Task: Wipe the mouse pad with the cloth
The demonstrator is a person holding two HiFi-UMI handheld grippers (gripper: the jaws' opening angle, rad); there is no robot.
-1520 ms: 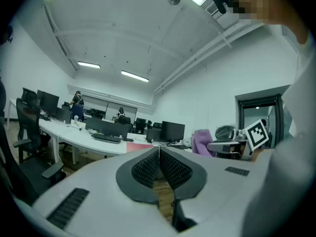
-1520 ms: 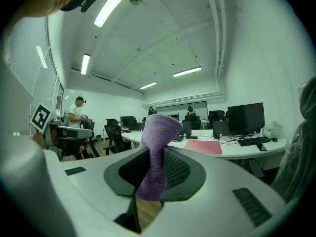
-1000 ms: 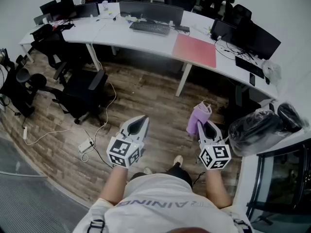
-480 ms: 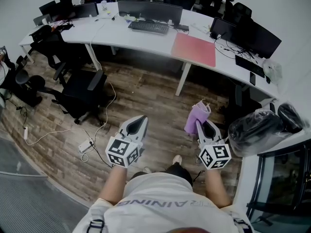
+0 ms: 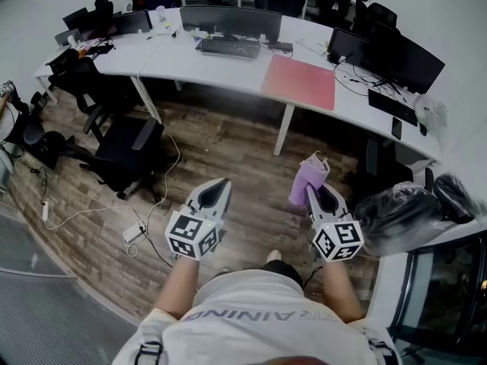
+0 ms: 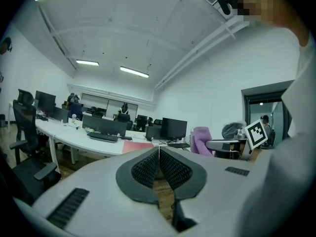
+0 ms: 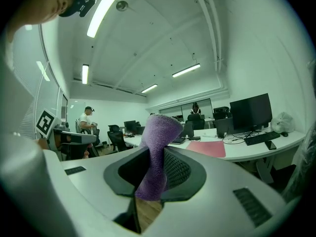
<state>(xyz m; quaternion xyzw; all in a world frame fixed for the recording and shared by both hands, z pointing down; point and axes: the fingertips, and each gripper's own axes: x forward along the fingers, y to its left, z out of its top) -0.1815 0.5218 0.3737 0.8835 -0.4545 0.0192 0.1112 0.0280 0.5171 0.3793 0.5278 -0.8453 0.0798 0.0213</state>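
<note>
A pink mouse pad lies on the long white desk ahead, right of a black keyboard; it also shows small in the right gripper view as the mouse pad and in the left gripper view. My right gripper is shut on a purple cloth, which sticks up between its jaws as the cloth. My left gripper is shut with nothing in it, its jaws pressed together. Both grippers hang over the wooden floor, well short of the desk.
A black office chair stands left of the path to the desk. Monitors line the desk. A white desk leg stands below the pad. A plastic-wrapped black object sits on a ledge at the right. A cable and power strip lie on the floor.
The whole view has shifted slightly as the person moves toward the desk. Both grippers keep their pose, the right one still holding the cloth.
</note>
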